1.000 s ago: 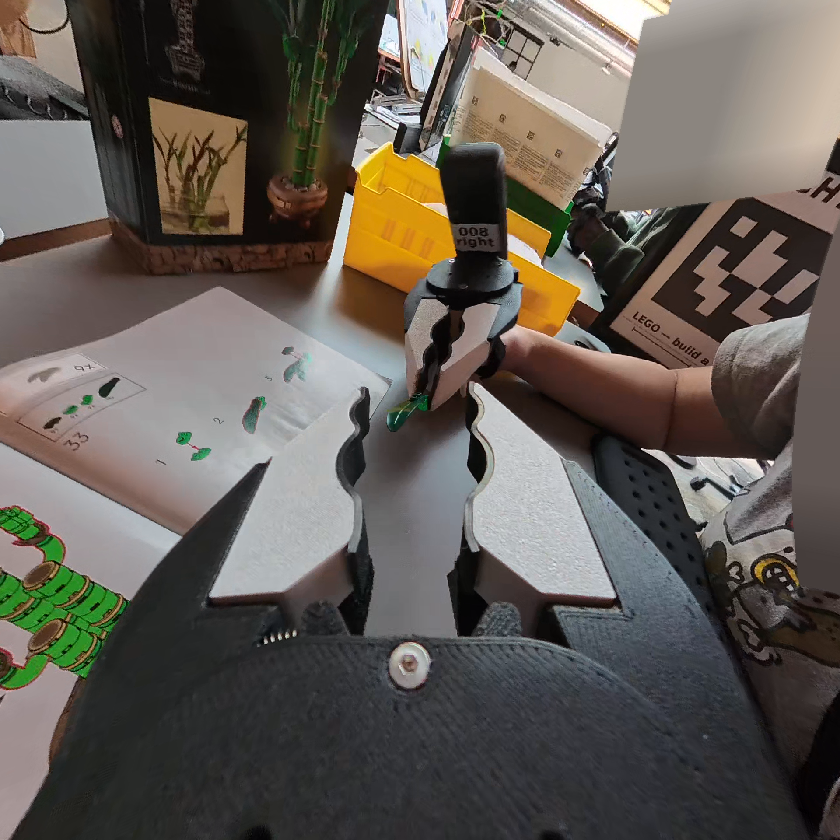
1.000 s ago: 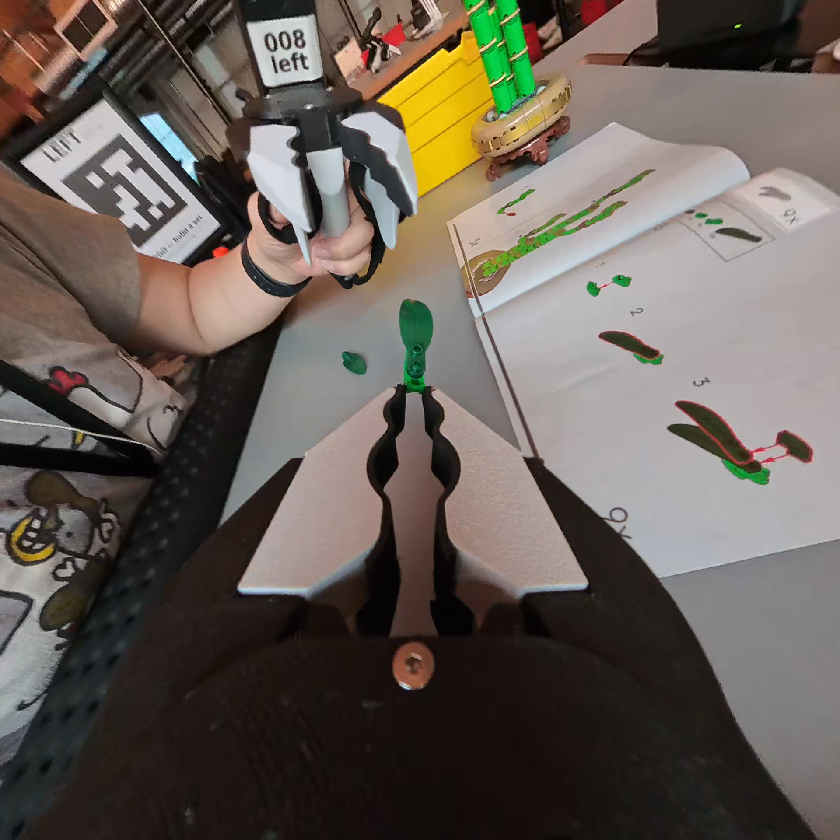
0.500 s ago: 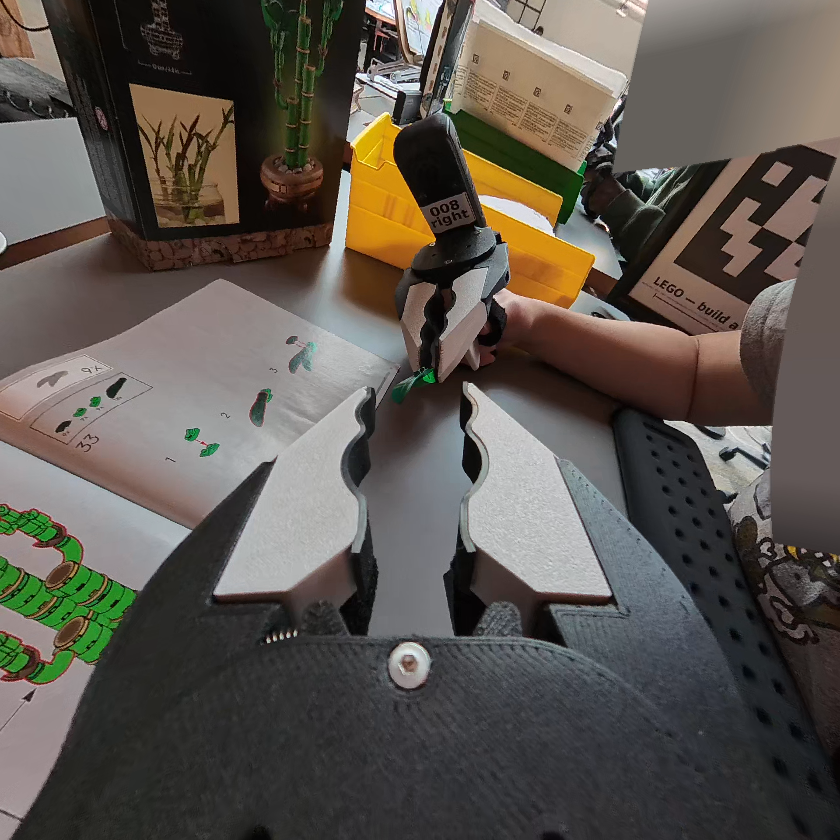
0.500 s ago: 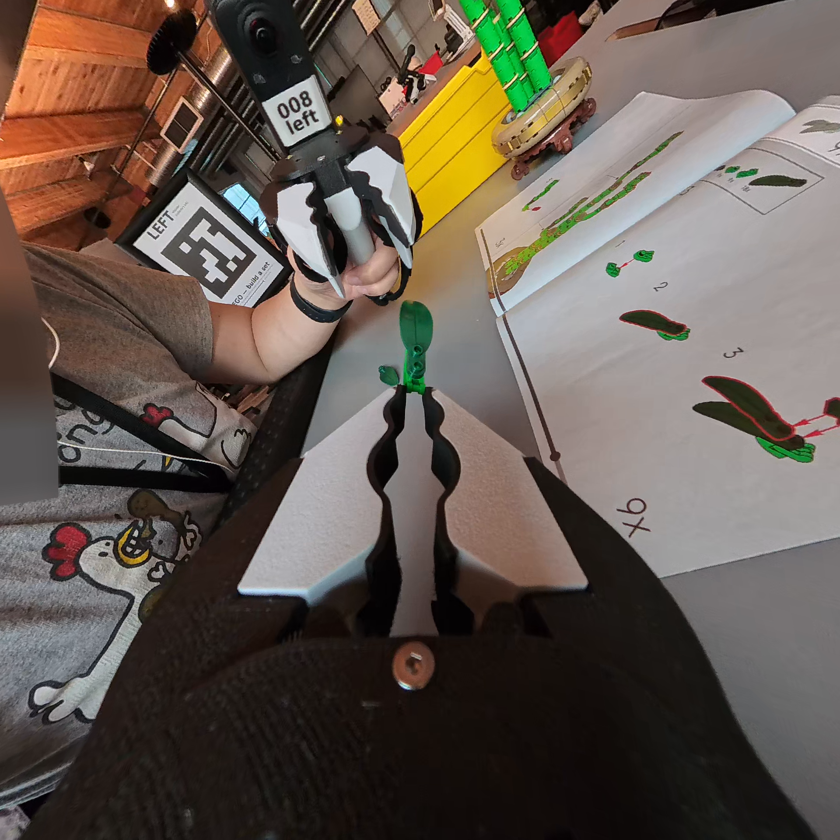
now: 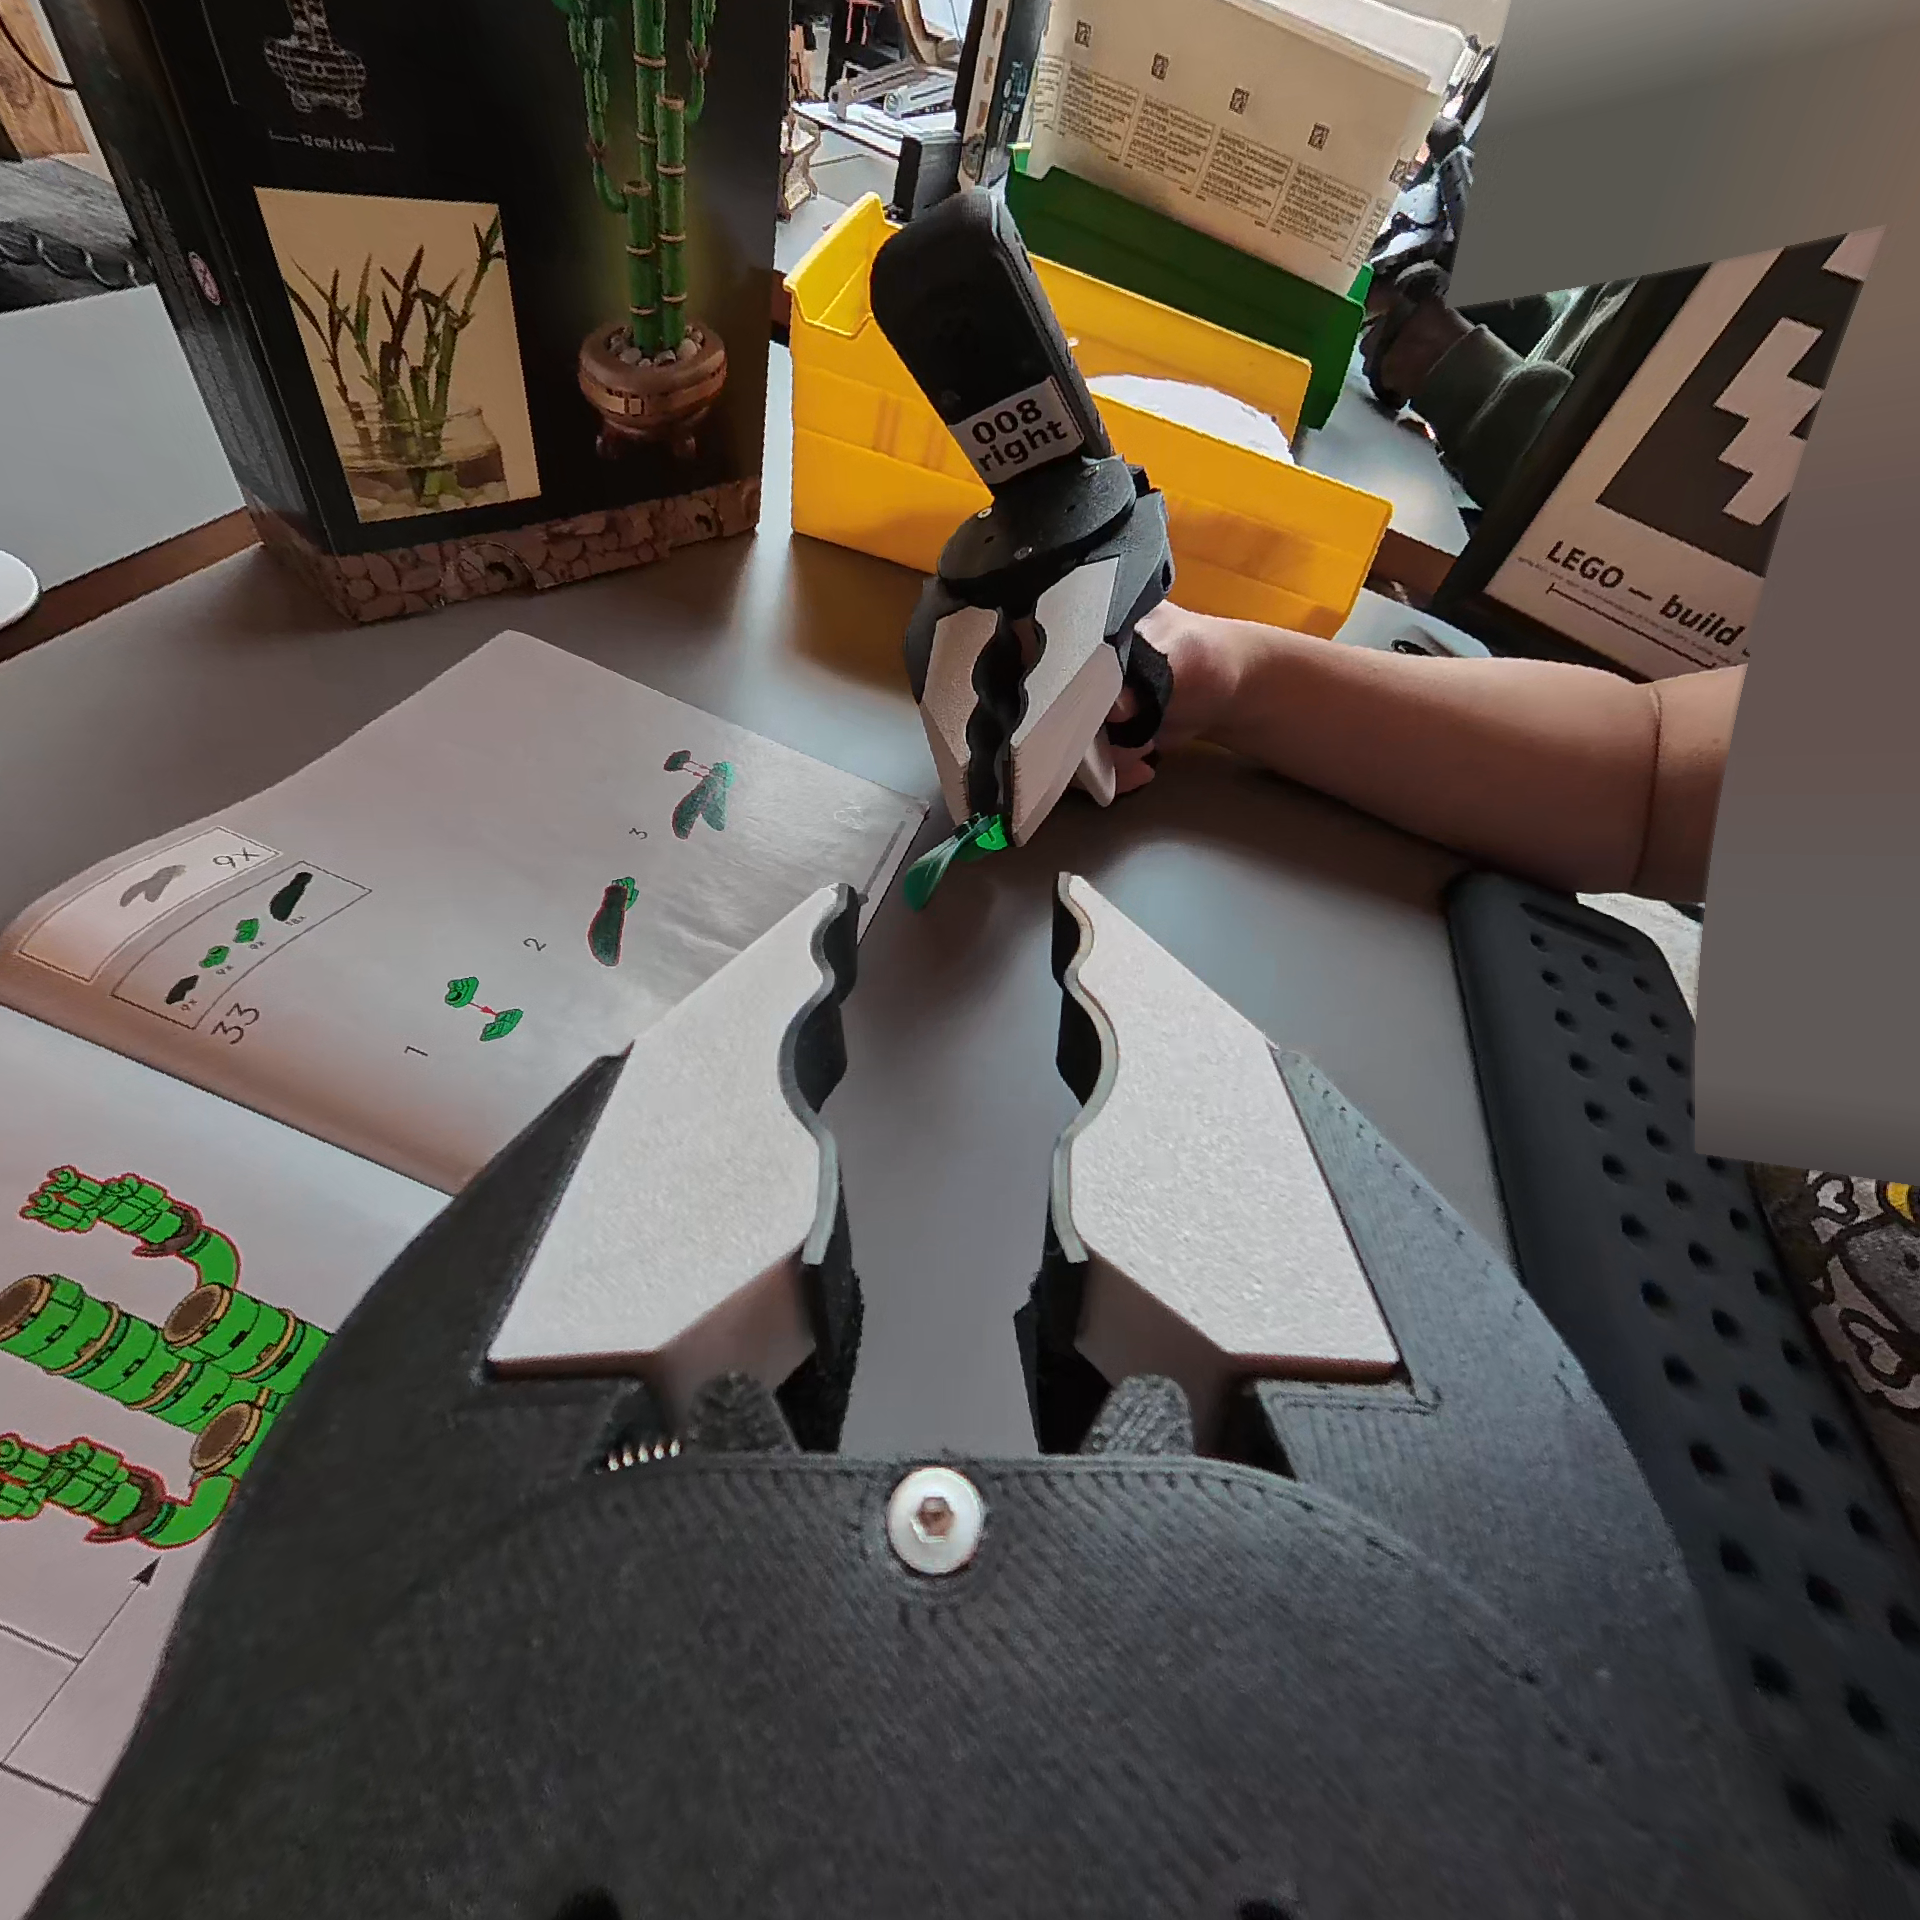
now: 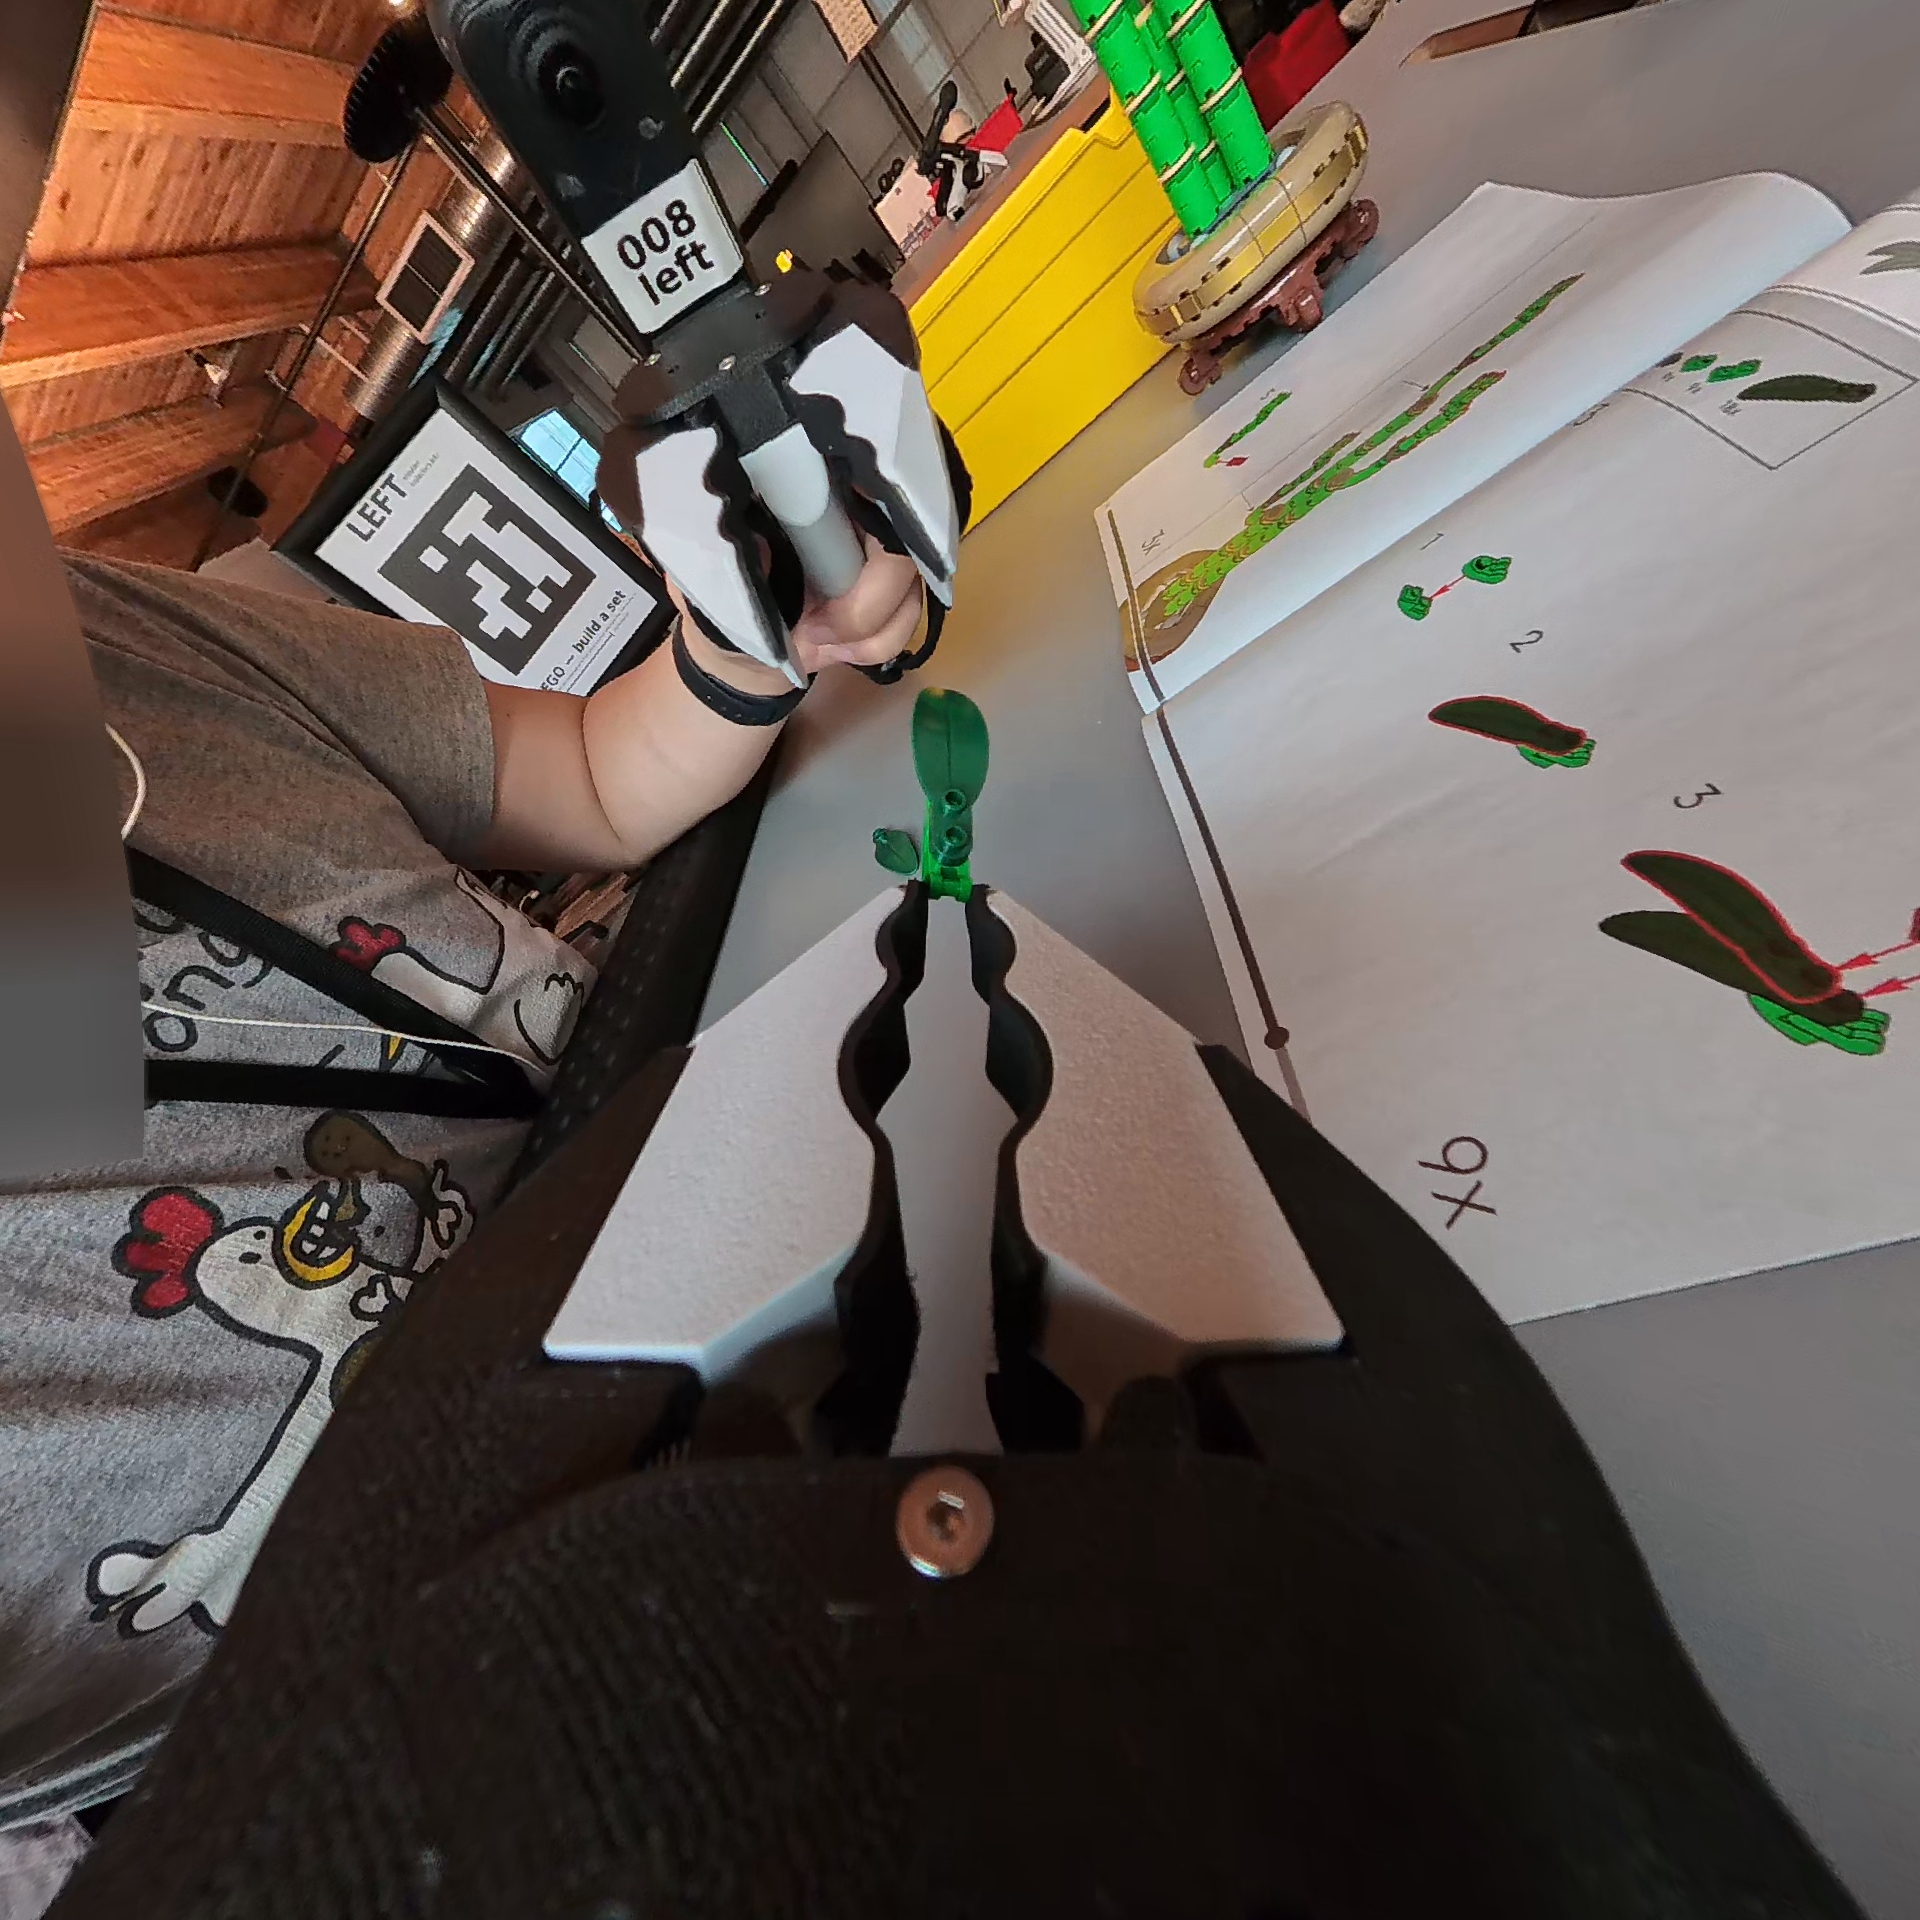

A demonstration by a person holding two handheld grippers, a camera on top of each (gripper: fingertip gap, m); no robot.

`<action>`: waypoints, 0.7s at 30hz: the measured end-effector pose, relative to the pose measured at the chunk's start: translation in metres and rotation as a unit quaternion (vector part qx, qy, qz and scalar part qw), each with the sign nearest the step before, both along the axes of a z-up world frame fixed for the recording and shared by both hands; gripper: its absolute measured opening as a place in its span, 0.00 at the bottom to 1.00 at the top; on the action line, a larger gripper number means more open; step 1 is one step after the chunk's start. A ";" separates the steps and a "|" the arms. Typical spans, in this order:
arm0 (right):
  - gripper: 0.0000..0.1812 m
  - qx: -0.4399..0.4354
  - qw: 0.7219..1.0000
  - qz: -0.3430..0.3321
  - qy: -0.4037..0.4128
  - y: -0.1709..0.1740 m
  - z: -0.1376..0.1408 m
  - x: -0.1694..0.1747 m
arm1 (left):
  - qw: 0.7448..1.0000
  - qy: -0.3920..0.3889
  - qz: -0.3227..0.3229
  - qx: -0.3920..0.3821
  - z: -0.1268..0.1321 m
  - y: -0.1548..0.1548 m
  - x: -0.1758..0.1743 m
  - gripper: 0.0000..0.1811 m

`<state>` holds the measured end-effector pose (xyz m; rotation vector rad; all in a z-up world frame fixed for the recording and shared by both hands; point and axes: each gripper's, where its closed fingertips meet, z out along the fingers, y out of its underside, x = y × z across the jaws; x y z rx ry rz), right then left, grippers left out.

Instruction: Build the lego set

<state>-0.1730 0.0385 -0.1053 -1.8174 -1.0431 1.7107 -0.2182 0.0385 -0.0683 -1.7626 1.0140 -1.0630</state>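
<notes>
My right gripper (image 6: 943, 896) is shut on the base of a green leaf piece (image 6: 948, 743) and holds it low over the grey table, tip pointing away. A small dark green piece (image 6: 891, 847) lies on the table just left of the leaf's base. My left gripper (image 5: 956, 891) is open and empty, facing the right gripper (image 5: 992, 826) and the leaf (image 5: 938, 860) a short way in front of it. The left gripper also shows in the right wrist view (image 6: 873, 636), held above and beyond the leaf.
An open instruction booklet (image 5: 416, 883) lies on the table and also shows in the right wrist view (image 6: 1558, 727). A built bamboo model (image 6: 1247, 208), a yellow bin (image 5: 1195, 499) and the set's box (image 5: 436, 260) stand behind. A black perforated chair part (image 5: 1662, 1247) lies at the table edge. Across from one pair of fingers to the other is roughly 7 centimeters. My left gripper's tips are some 30 centimeters from the built bamboo model (image 6: 1247, 208).
My right gripper has tilted and shifted so the held leaf sits closer to the small green piece. My left gripper has come a little closer to the leaf, still open.
</notes>
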 end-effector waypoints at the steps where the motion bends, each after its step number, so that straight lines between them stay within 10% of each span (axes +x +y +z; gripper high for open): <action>1: 0.04 0.002 1.000 0.000 0.000 0.000 0.000 0.000 | 1.000 0.001 -0.001 -0.001 -0.001 0.000 0.000 0.20; 14: 0.04 0.050 0.999 0.001 -0.014 -0.005 -0.002 -0.003 | 1.000 -0.003 -0.002 -0.006 -0.002 0.002 -0.002 0.19; 21: 0.04 0.236 0.972 -0.004 -0.019 -0.015 0.004 -0.007 | 0.999 0.007 0.031 0.025 0.004 0.014 -0.015 0.22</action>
